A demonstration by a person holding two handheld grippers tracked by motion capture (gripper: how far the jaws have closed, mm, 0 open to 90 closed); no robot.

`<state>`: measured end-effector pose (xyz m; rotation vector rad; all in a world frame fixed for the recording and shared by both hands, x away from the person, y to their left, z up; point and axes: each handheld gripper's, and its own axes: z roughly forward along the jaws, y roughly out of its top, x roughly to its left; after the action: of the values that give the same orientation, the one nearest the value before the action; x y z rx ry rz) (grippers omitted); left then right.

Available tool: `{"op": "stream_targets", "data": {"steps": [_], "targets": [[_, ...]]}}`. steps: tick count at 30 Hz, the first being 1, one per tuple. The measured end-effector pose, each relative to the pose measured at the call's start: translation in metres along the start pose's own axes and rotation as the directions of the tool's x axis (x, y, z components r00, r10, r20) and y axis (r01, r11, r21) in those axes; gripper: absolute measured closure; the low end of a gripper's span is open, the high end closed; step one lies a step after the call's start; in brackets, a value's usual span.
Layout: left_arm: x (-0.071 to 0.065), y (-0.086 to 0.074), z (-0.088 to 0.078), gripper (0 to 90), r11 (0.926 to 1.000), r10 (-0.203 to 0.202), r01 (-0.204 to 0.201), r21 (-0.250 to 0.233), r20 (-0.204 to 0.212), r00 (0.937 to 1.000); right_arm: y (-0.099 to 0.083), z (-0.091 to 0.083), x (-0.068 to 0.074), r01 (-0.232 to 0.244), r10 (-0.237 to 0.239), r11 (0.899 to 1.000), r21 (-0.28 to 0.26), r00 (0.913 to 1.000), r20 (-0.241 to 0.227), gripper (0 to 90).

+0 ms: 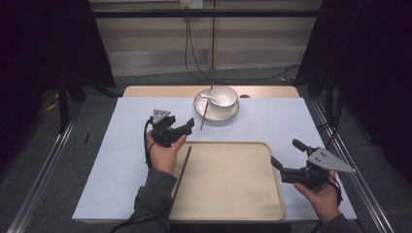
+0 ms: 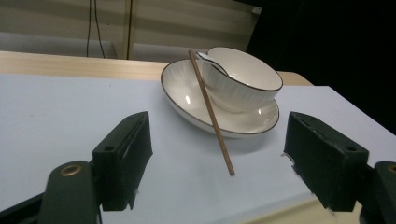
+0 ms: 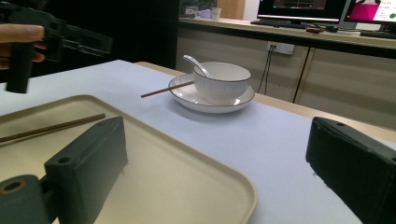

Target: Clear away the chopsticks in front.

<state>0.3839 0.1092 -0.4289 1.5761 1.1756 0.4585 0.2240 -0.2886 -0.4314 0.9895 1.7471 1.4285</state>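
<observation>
Bare table (image 1: 121, 145) lies open left of the tray (image 1: 228, 204); ahead, plate (image 1: 200, 109) and leaning chopstick (image 1: 205, 109) block.

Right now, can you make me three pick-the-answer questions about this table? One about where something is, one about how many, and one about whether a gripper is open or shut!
1. Where does the spoon sit?
A. in the bowl
B. on the tray
C. on the floor

2. How many chopsticks are there?
A. one
B. two
C. four

3. How is the left gripper?
A. shut on a chopstick
B. shut on the spoon
C. open, holding nothing

Answers: 1 A, the spoon's handle sticks out of the bowl on the plate. 2 B, one chopstick leans on the plate and another chopstick lies on the tray's left edge. 3 C, the left gripper view shows its jaws wide apart with nothing between.
</observation>
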Motion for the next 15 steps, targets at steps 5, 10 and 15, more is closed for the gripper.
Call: {"op": "stream_targets", "data": {"steps": [5, 10, 15], "targets": [[0.000, 0.007, 0.034, 22.6, 0.9986, 0.044, -0.044, 0.029, 0.011, 0.9990, 0.000, 0.000, 0.000, 0.000, 0.000, 1.000, 0.001, 1.0000, -0.004, 4.8], [0.000, 0.009, 0.054, 23.0, 0.9972, 0.052, -0.053, 0.054, 0.005, 0.9986, 0.000, -0.001, 0.000, 0.001, -0.001, 1.000, 0.001, 1.0000, -0.003, 4.9], [-0.001, 0.011, 0.078, 23.2, 0.9938, 0.077, -0.076, 0.081, -0.007, 0.9970, 0.000, -0.001, 0.000, -0.004, 0.004, 1.000, 0.000, 1.0000, -0.003, 4.9]]}}
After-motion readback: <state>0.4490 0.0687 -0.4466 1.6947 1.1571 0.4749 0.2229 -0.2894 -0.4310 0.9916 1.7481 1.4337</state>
